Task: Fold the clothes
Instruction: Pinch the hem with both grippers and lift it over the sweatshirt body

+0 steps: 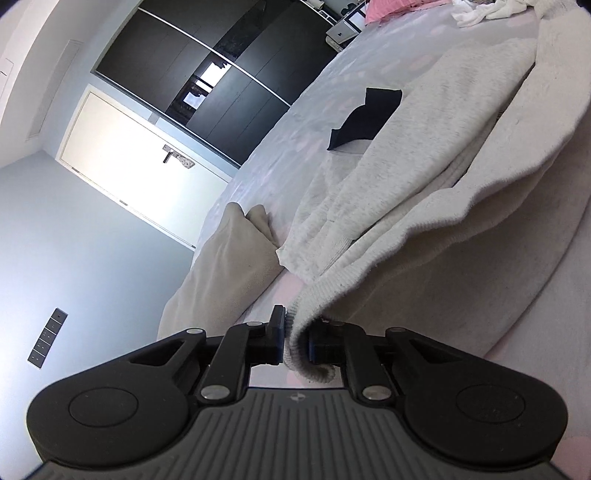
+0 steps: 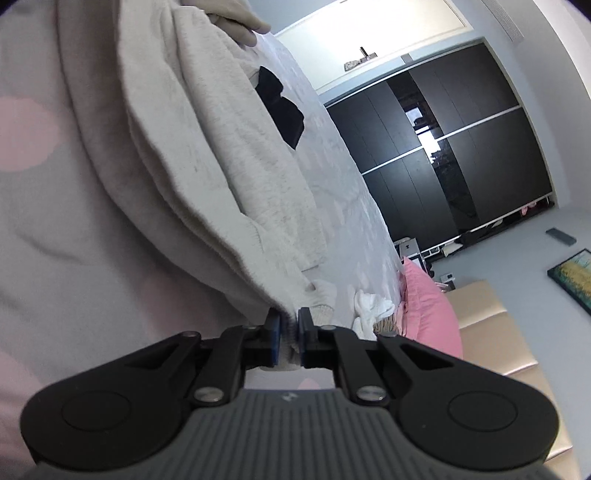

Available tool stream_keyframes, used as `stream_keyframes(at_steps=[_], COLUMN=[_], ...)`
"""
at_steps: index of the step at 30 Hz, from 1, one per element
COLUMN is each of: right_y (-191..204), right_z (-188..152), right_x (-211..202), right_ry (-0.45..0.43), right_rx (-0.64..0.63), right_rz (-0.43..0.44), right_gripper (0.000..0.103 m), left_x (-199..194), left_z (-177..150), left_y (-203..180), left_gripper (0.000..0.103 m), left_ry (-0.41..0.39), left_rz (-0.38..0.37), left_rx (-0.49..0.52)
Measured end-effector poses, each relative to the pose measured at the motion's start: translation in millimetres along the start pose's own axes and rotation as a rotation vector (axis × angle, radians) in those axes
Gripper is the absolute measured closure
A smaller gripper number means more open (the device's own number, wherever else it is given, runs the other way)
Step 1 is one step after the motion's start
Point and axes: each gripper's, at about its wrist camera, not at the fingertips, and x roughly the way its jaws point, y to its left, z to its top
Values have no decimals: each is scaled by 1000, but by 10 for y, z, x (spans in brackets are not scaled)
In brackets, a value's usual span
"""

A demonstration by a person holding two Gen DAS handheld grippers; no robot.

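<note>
**Sweater pinched at both ends, lifted off the bed**

In the left wrist view, the left gripper (image 1: 296,341) is seen clamped on the ribbed hem of a cream sweater (image 1: 424,177), with the knit bunched between the two blue pads and a curl of rib poking out at about 5 o'clock from the pinch. From there the sweater is stretched away toward 1 o'clock, lying partly doubled over on the bed (image 1: 280,162), which is covered in a pale sheet with pink blotches. A beige garment (image 1: 225,258) is spotted at 10 o'clock from the gripper, just beside the sweater's cuff. A black cloth (image 1: 364,120) is tucked against the sweater's far edge, around 12 o'clock. Up at 1 o'clock, a white pile (image 1: 480,11) and a pink pillow (image 1: 391,7) are seen at the far end of the bed. A dark wardrobe (image 1: 207,74) and a white door (image 1: 140,158) fill the 11 o'clock side.

In the right wrist view, the right gripper (image 2: 289,341) is likewise closed on the sweater's (image 2: 207,147) edge, fabric squeezed between the pads. The sweater runs off to 11 o'clock, with the black cloth (image 2: 280,110) at 12 o'clock. The pink pillow (image 2: 432,310) and white pile (image 2: 373,306) are found at 2 o'clock, close to the gripper.
</note>
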Motion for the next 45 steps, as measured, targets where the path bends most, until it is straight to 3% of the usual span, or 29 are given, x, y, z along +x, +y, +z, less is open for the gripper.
stream_keyframes(at_steps=[12, 16, 20, 25, 29, 32, 35, 40, 42, 44, 45], right_y=[0, 9, 96, 224, 425, 564, 619, 547, 560, 548, 527], right_z=[20, 31, -4, -13, 16, 54, 43, -4, -61, -93, -92], right_x=[178, 157, 73, -90, -206, -163, -74, -4, 2, -51, -105], right_ry=[48, 46, 28, -24, -90, -92, -83, -21, -11, -27, -44], right_rx=[3, -13, -58, -111, -207, -264, -306, -288, -318, -325, -317], right_rz=[20, 29, 28, 84, 108, 102, 39, -11, -46, -71, -86], right_gripper=[92, 91, 64, 61, 49, 49, 51, 51, 63, 84, 87], left_x=[-147, -99, -64, -30, -26, -26, -17, -9, -9, -21, -31], left_z=[-240, -174, -85, -12, -31, -45, -63, -75, -81, -85, -84], left_y=[-95, -10, 165, 299, 339, 336, 332, 308, 303, 304, 306], left_gripper=[93, 93, 94, 93, 93, 93, 93, 93, 93, 93, 93], left_ry=[-1, 7, 22, 37, 46, 49, 55, 60, 61, 62, 62], left_rz=[-108, -122, -135, -143, -148, -145, -144, -140, -138, -136, -136], left_rx=[151, 82, -26, -108, -129, -125, -124, -111, -107, -105, -105])
